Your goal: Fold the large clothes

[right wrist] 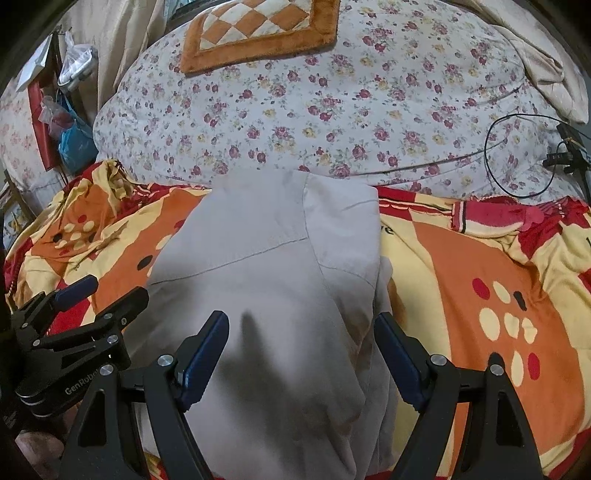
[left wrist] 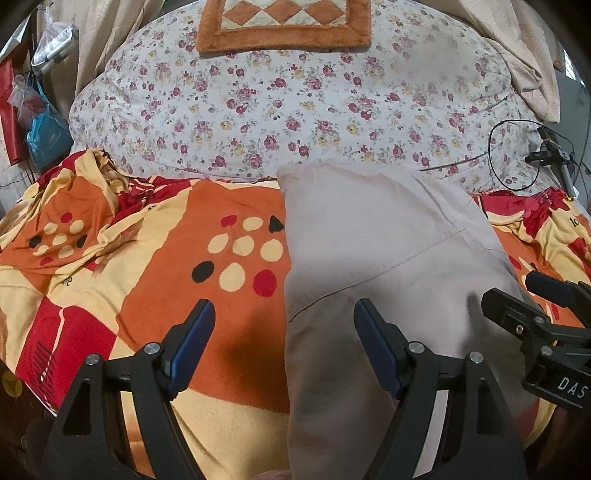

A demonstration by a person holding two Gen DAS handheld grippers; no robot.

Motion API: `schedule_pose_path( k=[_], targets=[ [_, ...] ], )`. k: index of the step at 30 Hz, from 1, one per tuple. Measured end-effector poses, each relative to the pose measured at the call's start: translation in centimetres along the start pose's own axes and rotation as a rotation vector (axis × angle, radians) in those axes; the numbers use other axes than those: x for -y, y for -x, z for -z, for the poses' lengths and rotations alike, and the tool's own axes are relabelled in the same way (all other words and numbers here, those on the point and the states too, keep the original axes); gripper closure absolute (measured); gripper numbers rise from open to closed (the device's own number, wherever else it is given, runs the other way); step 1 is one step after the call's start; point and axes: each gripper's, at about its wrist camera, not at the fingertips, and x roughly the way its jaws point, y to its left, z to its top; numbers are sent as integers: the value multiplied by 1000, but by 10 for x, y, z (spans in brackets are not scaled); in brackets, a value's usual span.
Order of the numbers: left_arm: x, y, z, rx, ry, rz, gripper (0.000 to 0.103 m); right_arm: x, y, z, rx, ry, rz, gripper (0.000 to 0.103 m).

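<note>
Left wrist view. Upper left of frame: plastic bags [left wrist: 44, 125] hung beside a beige curtain [left wrist: 99, 40]. Orange, red and cream patterned blanket [left wrist: 147, 266] filled the lower left and centre. Left gripper [left wrist: 284, 347] sat at bottom centre, jaws wide apart, nothing between the pads; left finger over blanket, right finger over cloth. The folded grey garment [left wrist: 388, 251] lay right of centre on the blanket, long axis running from the bottom edge up toward the floral quilt [left wrist: 295, 110], far end squared off and tilted slightly right. Right gripper [left wrist: 517, 299] showed at the right edge, near the garment's right border, jaws parted, empty. Black cable [left wrist: 495, 155] looped at right.

Right wrist view. Left gripper entered at lower left, right gripper at bottom centre, jaws spread wide, straddling the garment's right edge without pinching it. Garment ran bottom to top, centre of frame. Orange diamond-patterned mat [right wrist: 258, 29] lay at the top.
</note>
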Motion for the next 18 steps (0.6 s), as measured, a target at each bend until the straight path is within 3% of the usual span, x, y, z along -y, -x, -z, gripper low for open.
schedule_pose_path(
  k=[18],
  targets=[
    [0,-11,3,-22,-3,-22,21,12,-11,3,-26,-35,-10,20]
  ],
)
